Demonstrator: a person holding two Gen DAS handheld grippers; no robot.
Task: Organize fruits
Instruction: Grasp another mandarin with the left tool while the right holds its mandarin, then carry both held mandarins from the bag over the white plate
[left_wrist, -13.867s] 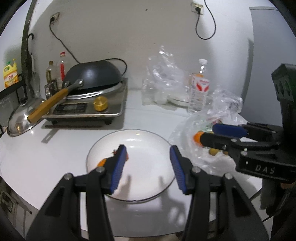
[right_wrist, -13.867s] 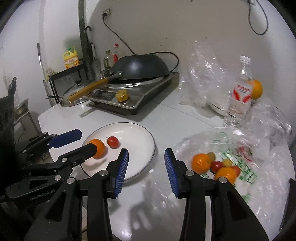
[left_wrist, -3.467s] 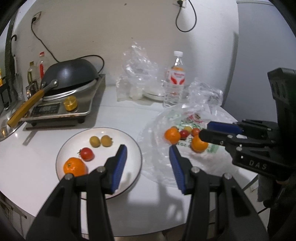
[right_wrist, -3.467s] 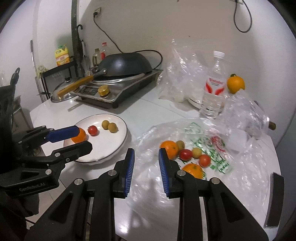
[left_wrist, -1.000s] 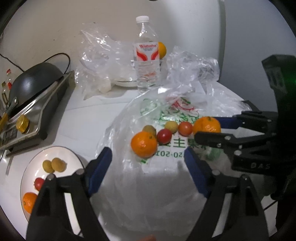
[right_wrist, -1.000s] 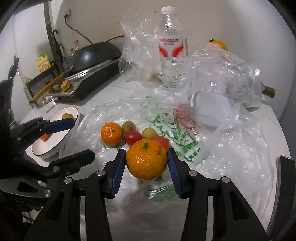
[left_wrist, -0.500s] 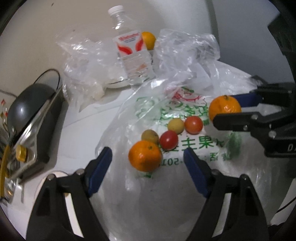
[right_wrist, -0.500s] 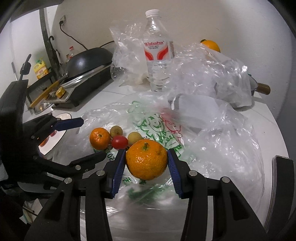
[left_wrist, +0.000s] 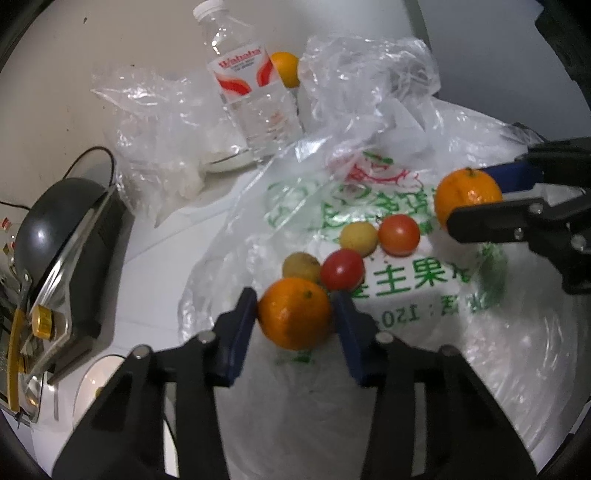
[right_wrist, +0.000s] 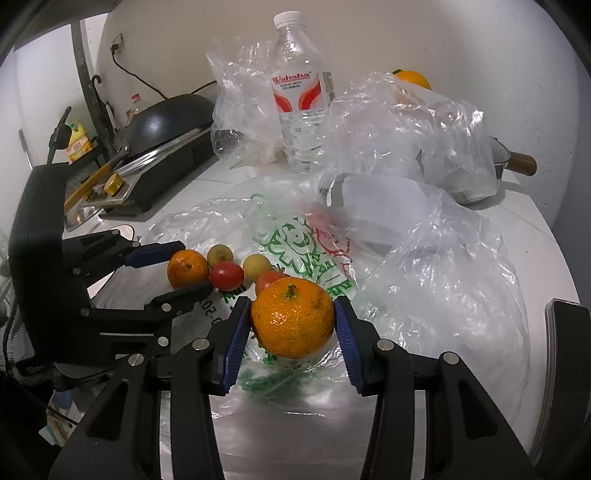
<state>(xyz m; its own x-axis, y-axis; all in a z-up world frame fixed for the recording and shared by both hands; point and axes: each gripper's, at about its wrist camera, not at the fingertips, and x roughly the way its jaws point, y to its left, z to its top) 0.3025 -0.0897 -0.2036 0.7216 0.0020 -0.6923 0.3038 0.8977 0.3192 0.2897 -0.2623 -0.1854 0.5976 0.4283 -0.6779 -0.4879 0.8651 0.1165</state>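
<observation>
Pickup step, both hands at once. Landmark: the printed plastic bag spread flat on the table.

Left gripper: jaws closing around the small orange at the bag's near-left edge; the blue pads sit at its flanks, seemingly just touching. The fruit appears to rest on the bag, not lifted.

Right gripper: clamped on the big stemmed orange, held above the bag's printed middle.

Loose on the bag, just behind the small orange: a red tomato, a yellow-brown fruit, a yellow fruit, a second tomato.

White plate: off the bag's left edge, only its rim in view.

Next, by my reading: finish the left squeeze, lift straight up clear of the adjacent tomato, then carry both oranges left to the plate. The thin plastic may cling and drag.
</observation>
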